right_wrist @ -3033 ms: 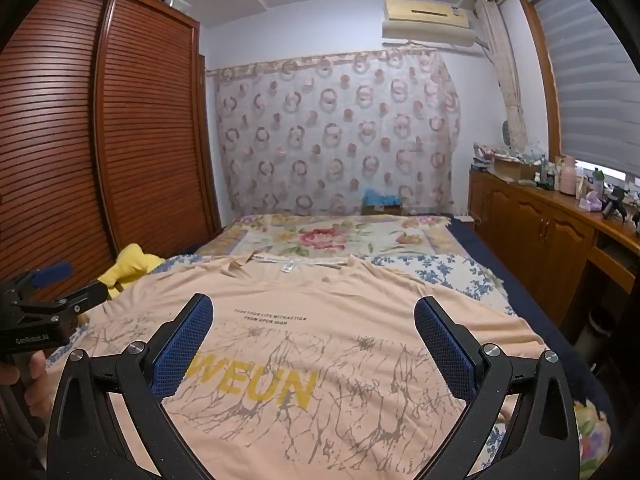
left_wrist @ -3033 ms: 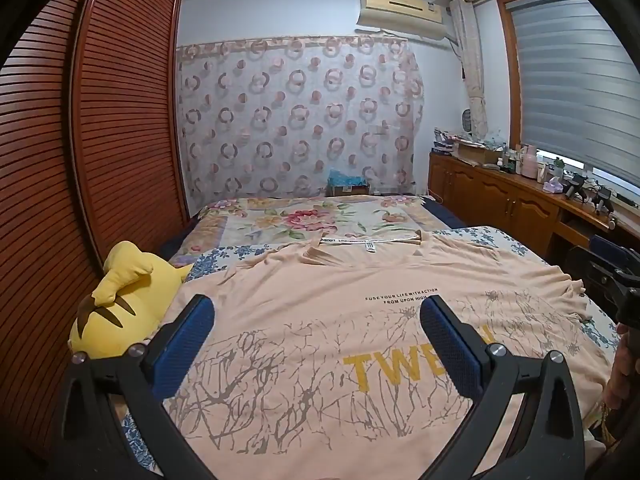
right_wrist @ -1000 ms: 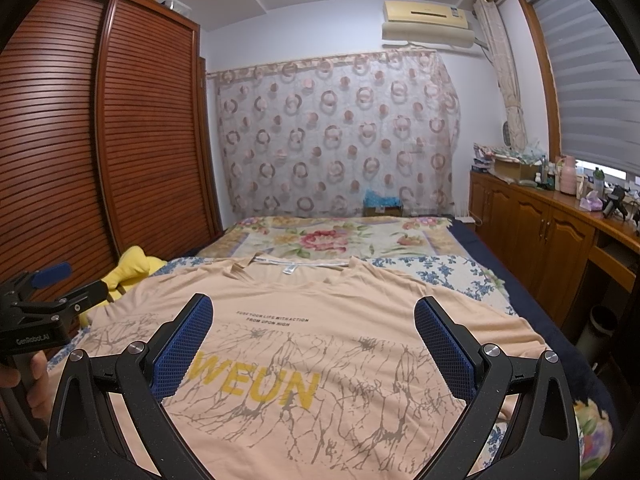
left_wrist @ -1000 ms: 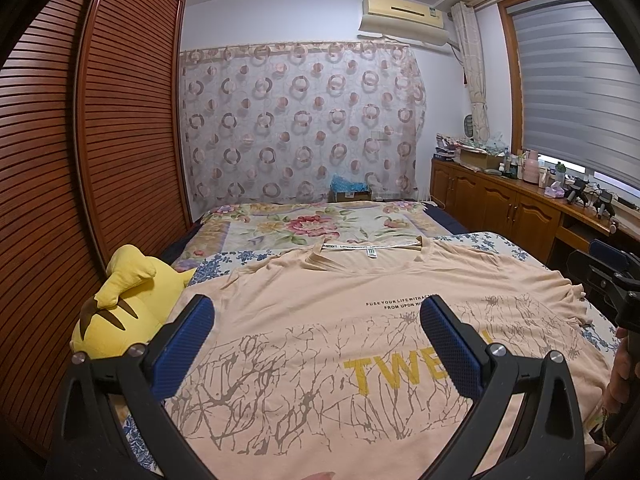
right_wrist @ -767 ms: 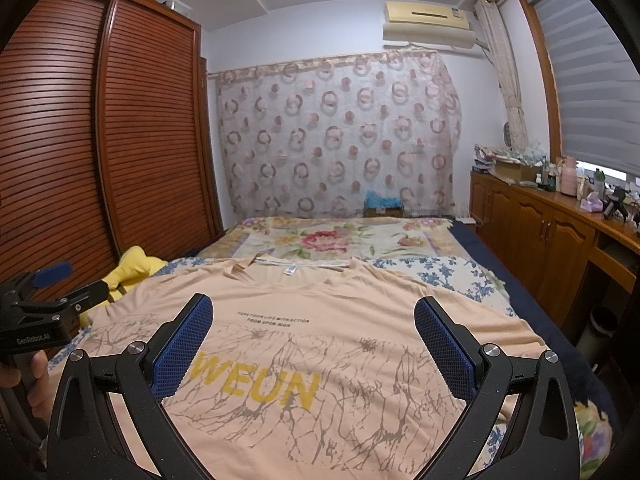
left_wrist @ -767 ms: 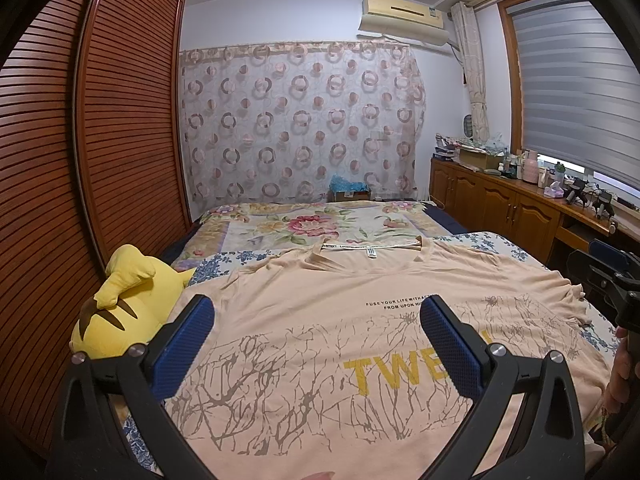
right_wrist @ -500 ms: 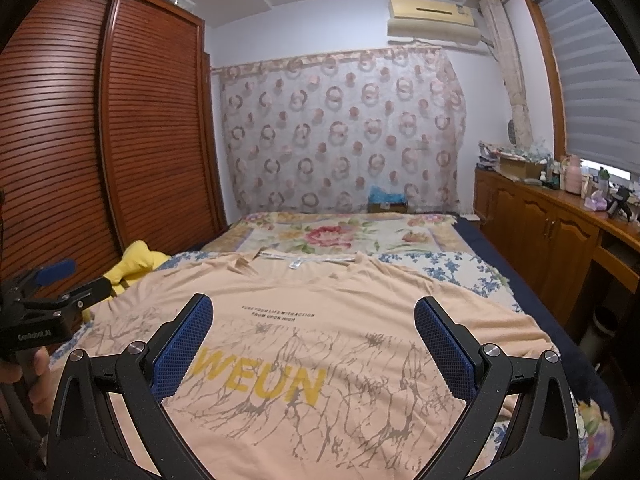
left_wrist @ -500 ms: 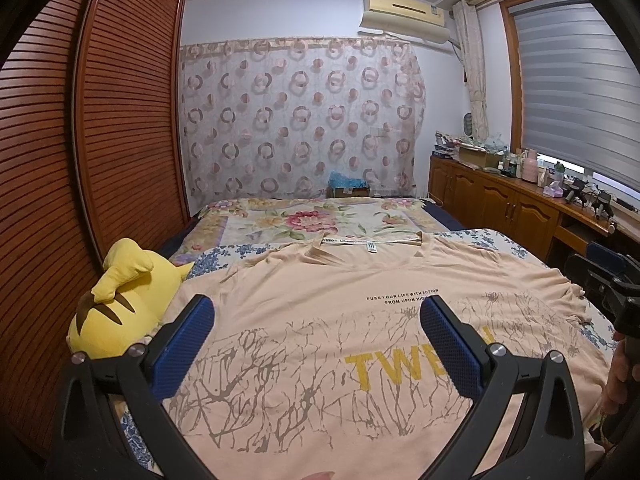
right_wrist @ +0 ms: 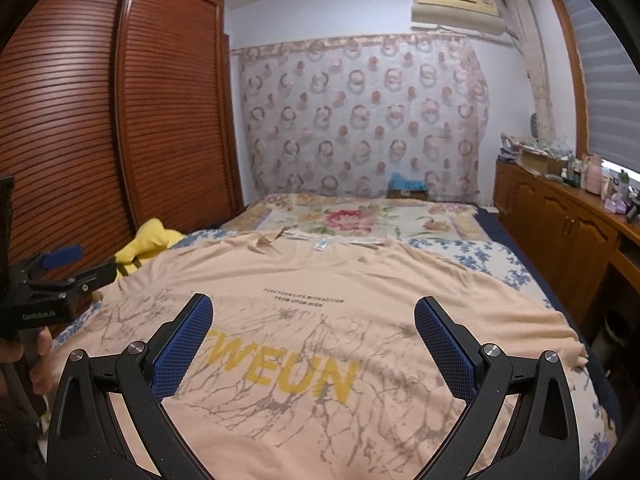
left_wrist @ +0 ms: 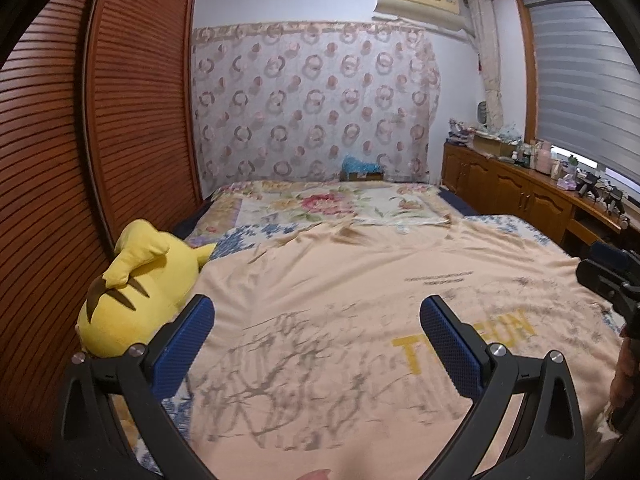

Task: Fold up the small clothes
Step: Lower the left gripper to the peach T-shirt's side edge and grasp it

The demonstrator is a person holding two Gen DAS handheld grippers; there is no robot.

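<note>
A peach T-shirt [left_wrist: 332, 280] with yellow letters and grey branch print lies spread flat, front up, on the bed, collar at the far end. It also shows in the right wrist view [right_wrist: 320, 320]. My left gripper [left_wrist: 316, 316] is open and empty, held above the shirt's lower left part. My right gripper [right_wrist: 314, 314] is open and empty above the shirt's lower middle, over the yellow letters. The left gripper also shows at the left edge of the right wrist view [right_wrist: 60, 268], and the right gripper at the right edge of the left wrist view [left_wrist: 612, 268].
A yellow plush toy [left_wrist: 140, 288] lies at the bed's left edge beside the shirt. A slatted wooden wardrobe [left_wrist: 80, 160] stands on the left. A wooden sideboard [left_wrist: 520, 192] with small items runs along the right. A floral bedspread [left_wrist: 340, 204] covers the far bed.
Both grippers have tipped forward a little toward the shirt; the left wrist view is blurred by motion. The shirt has not moved.
</note>
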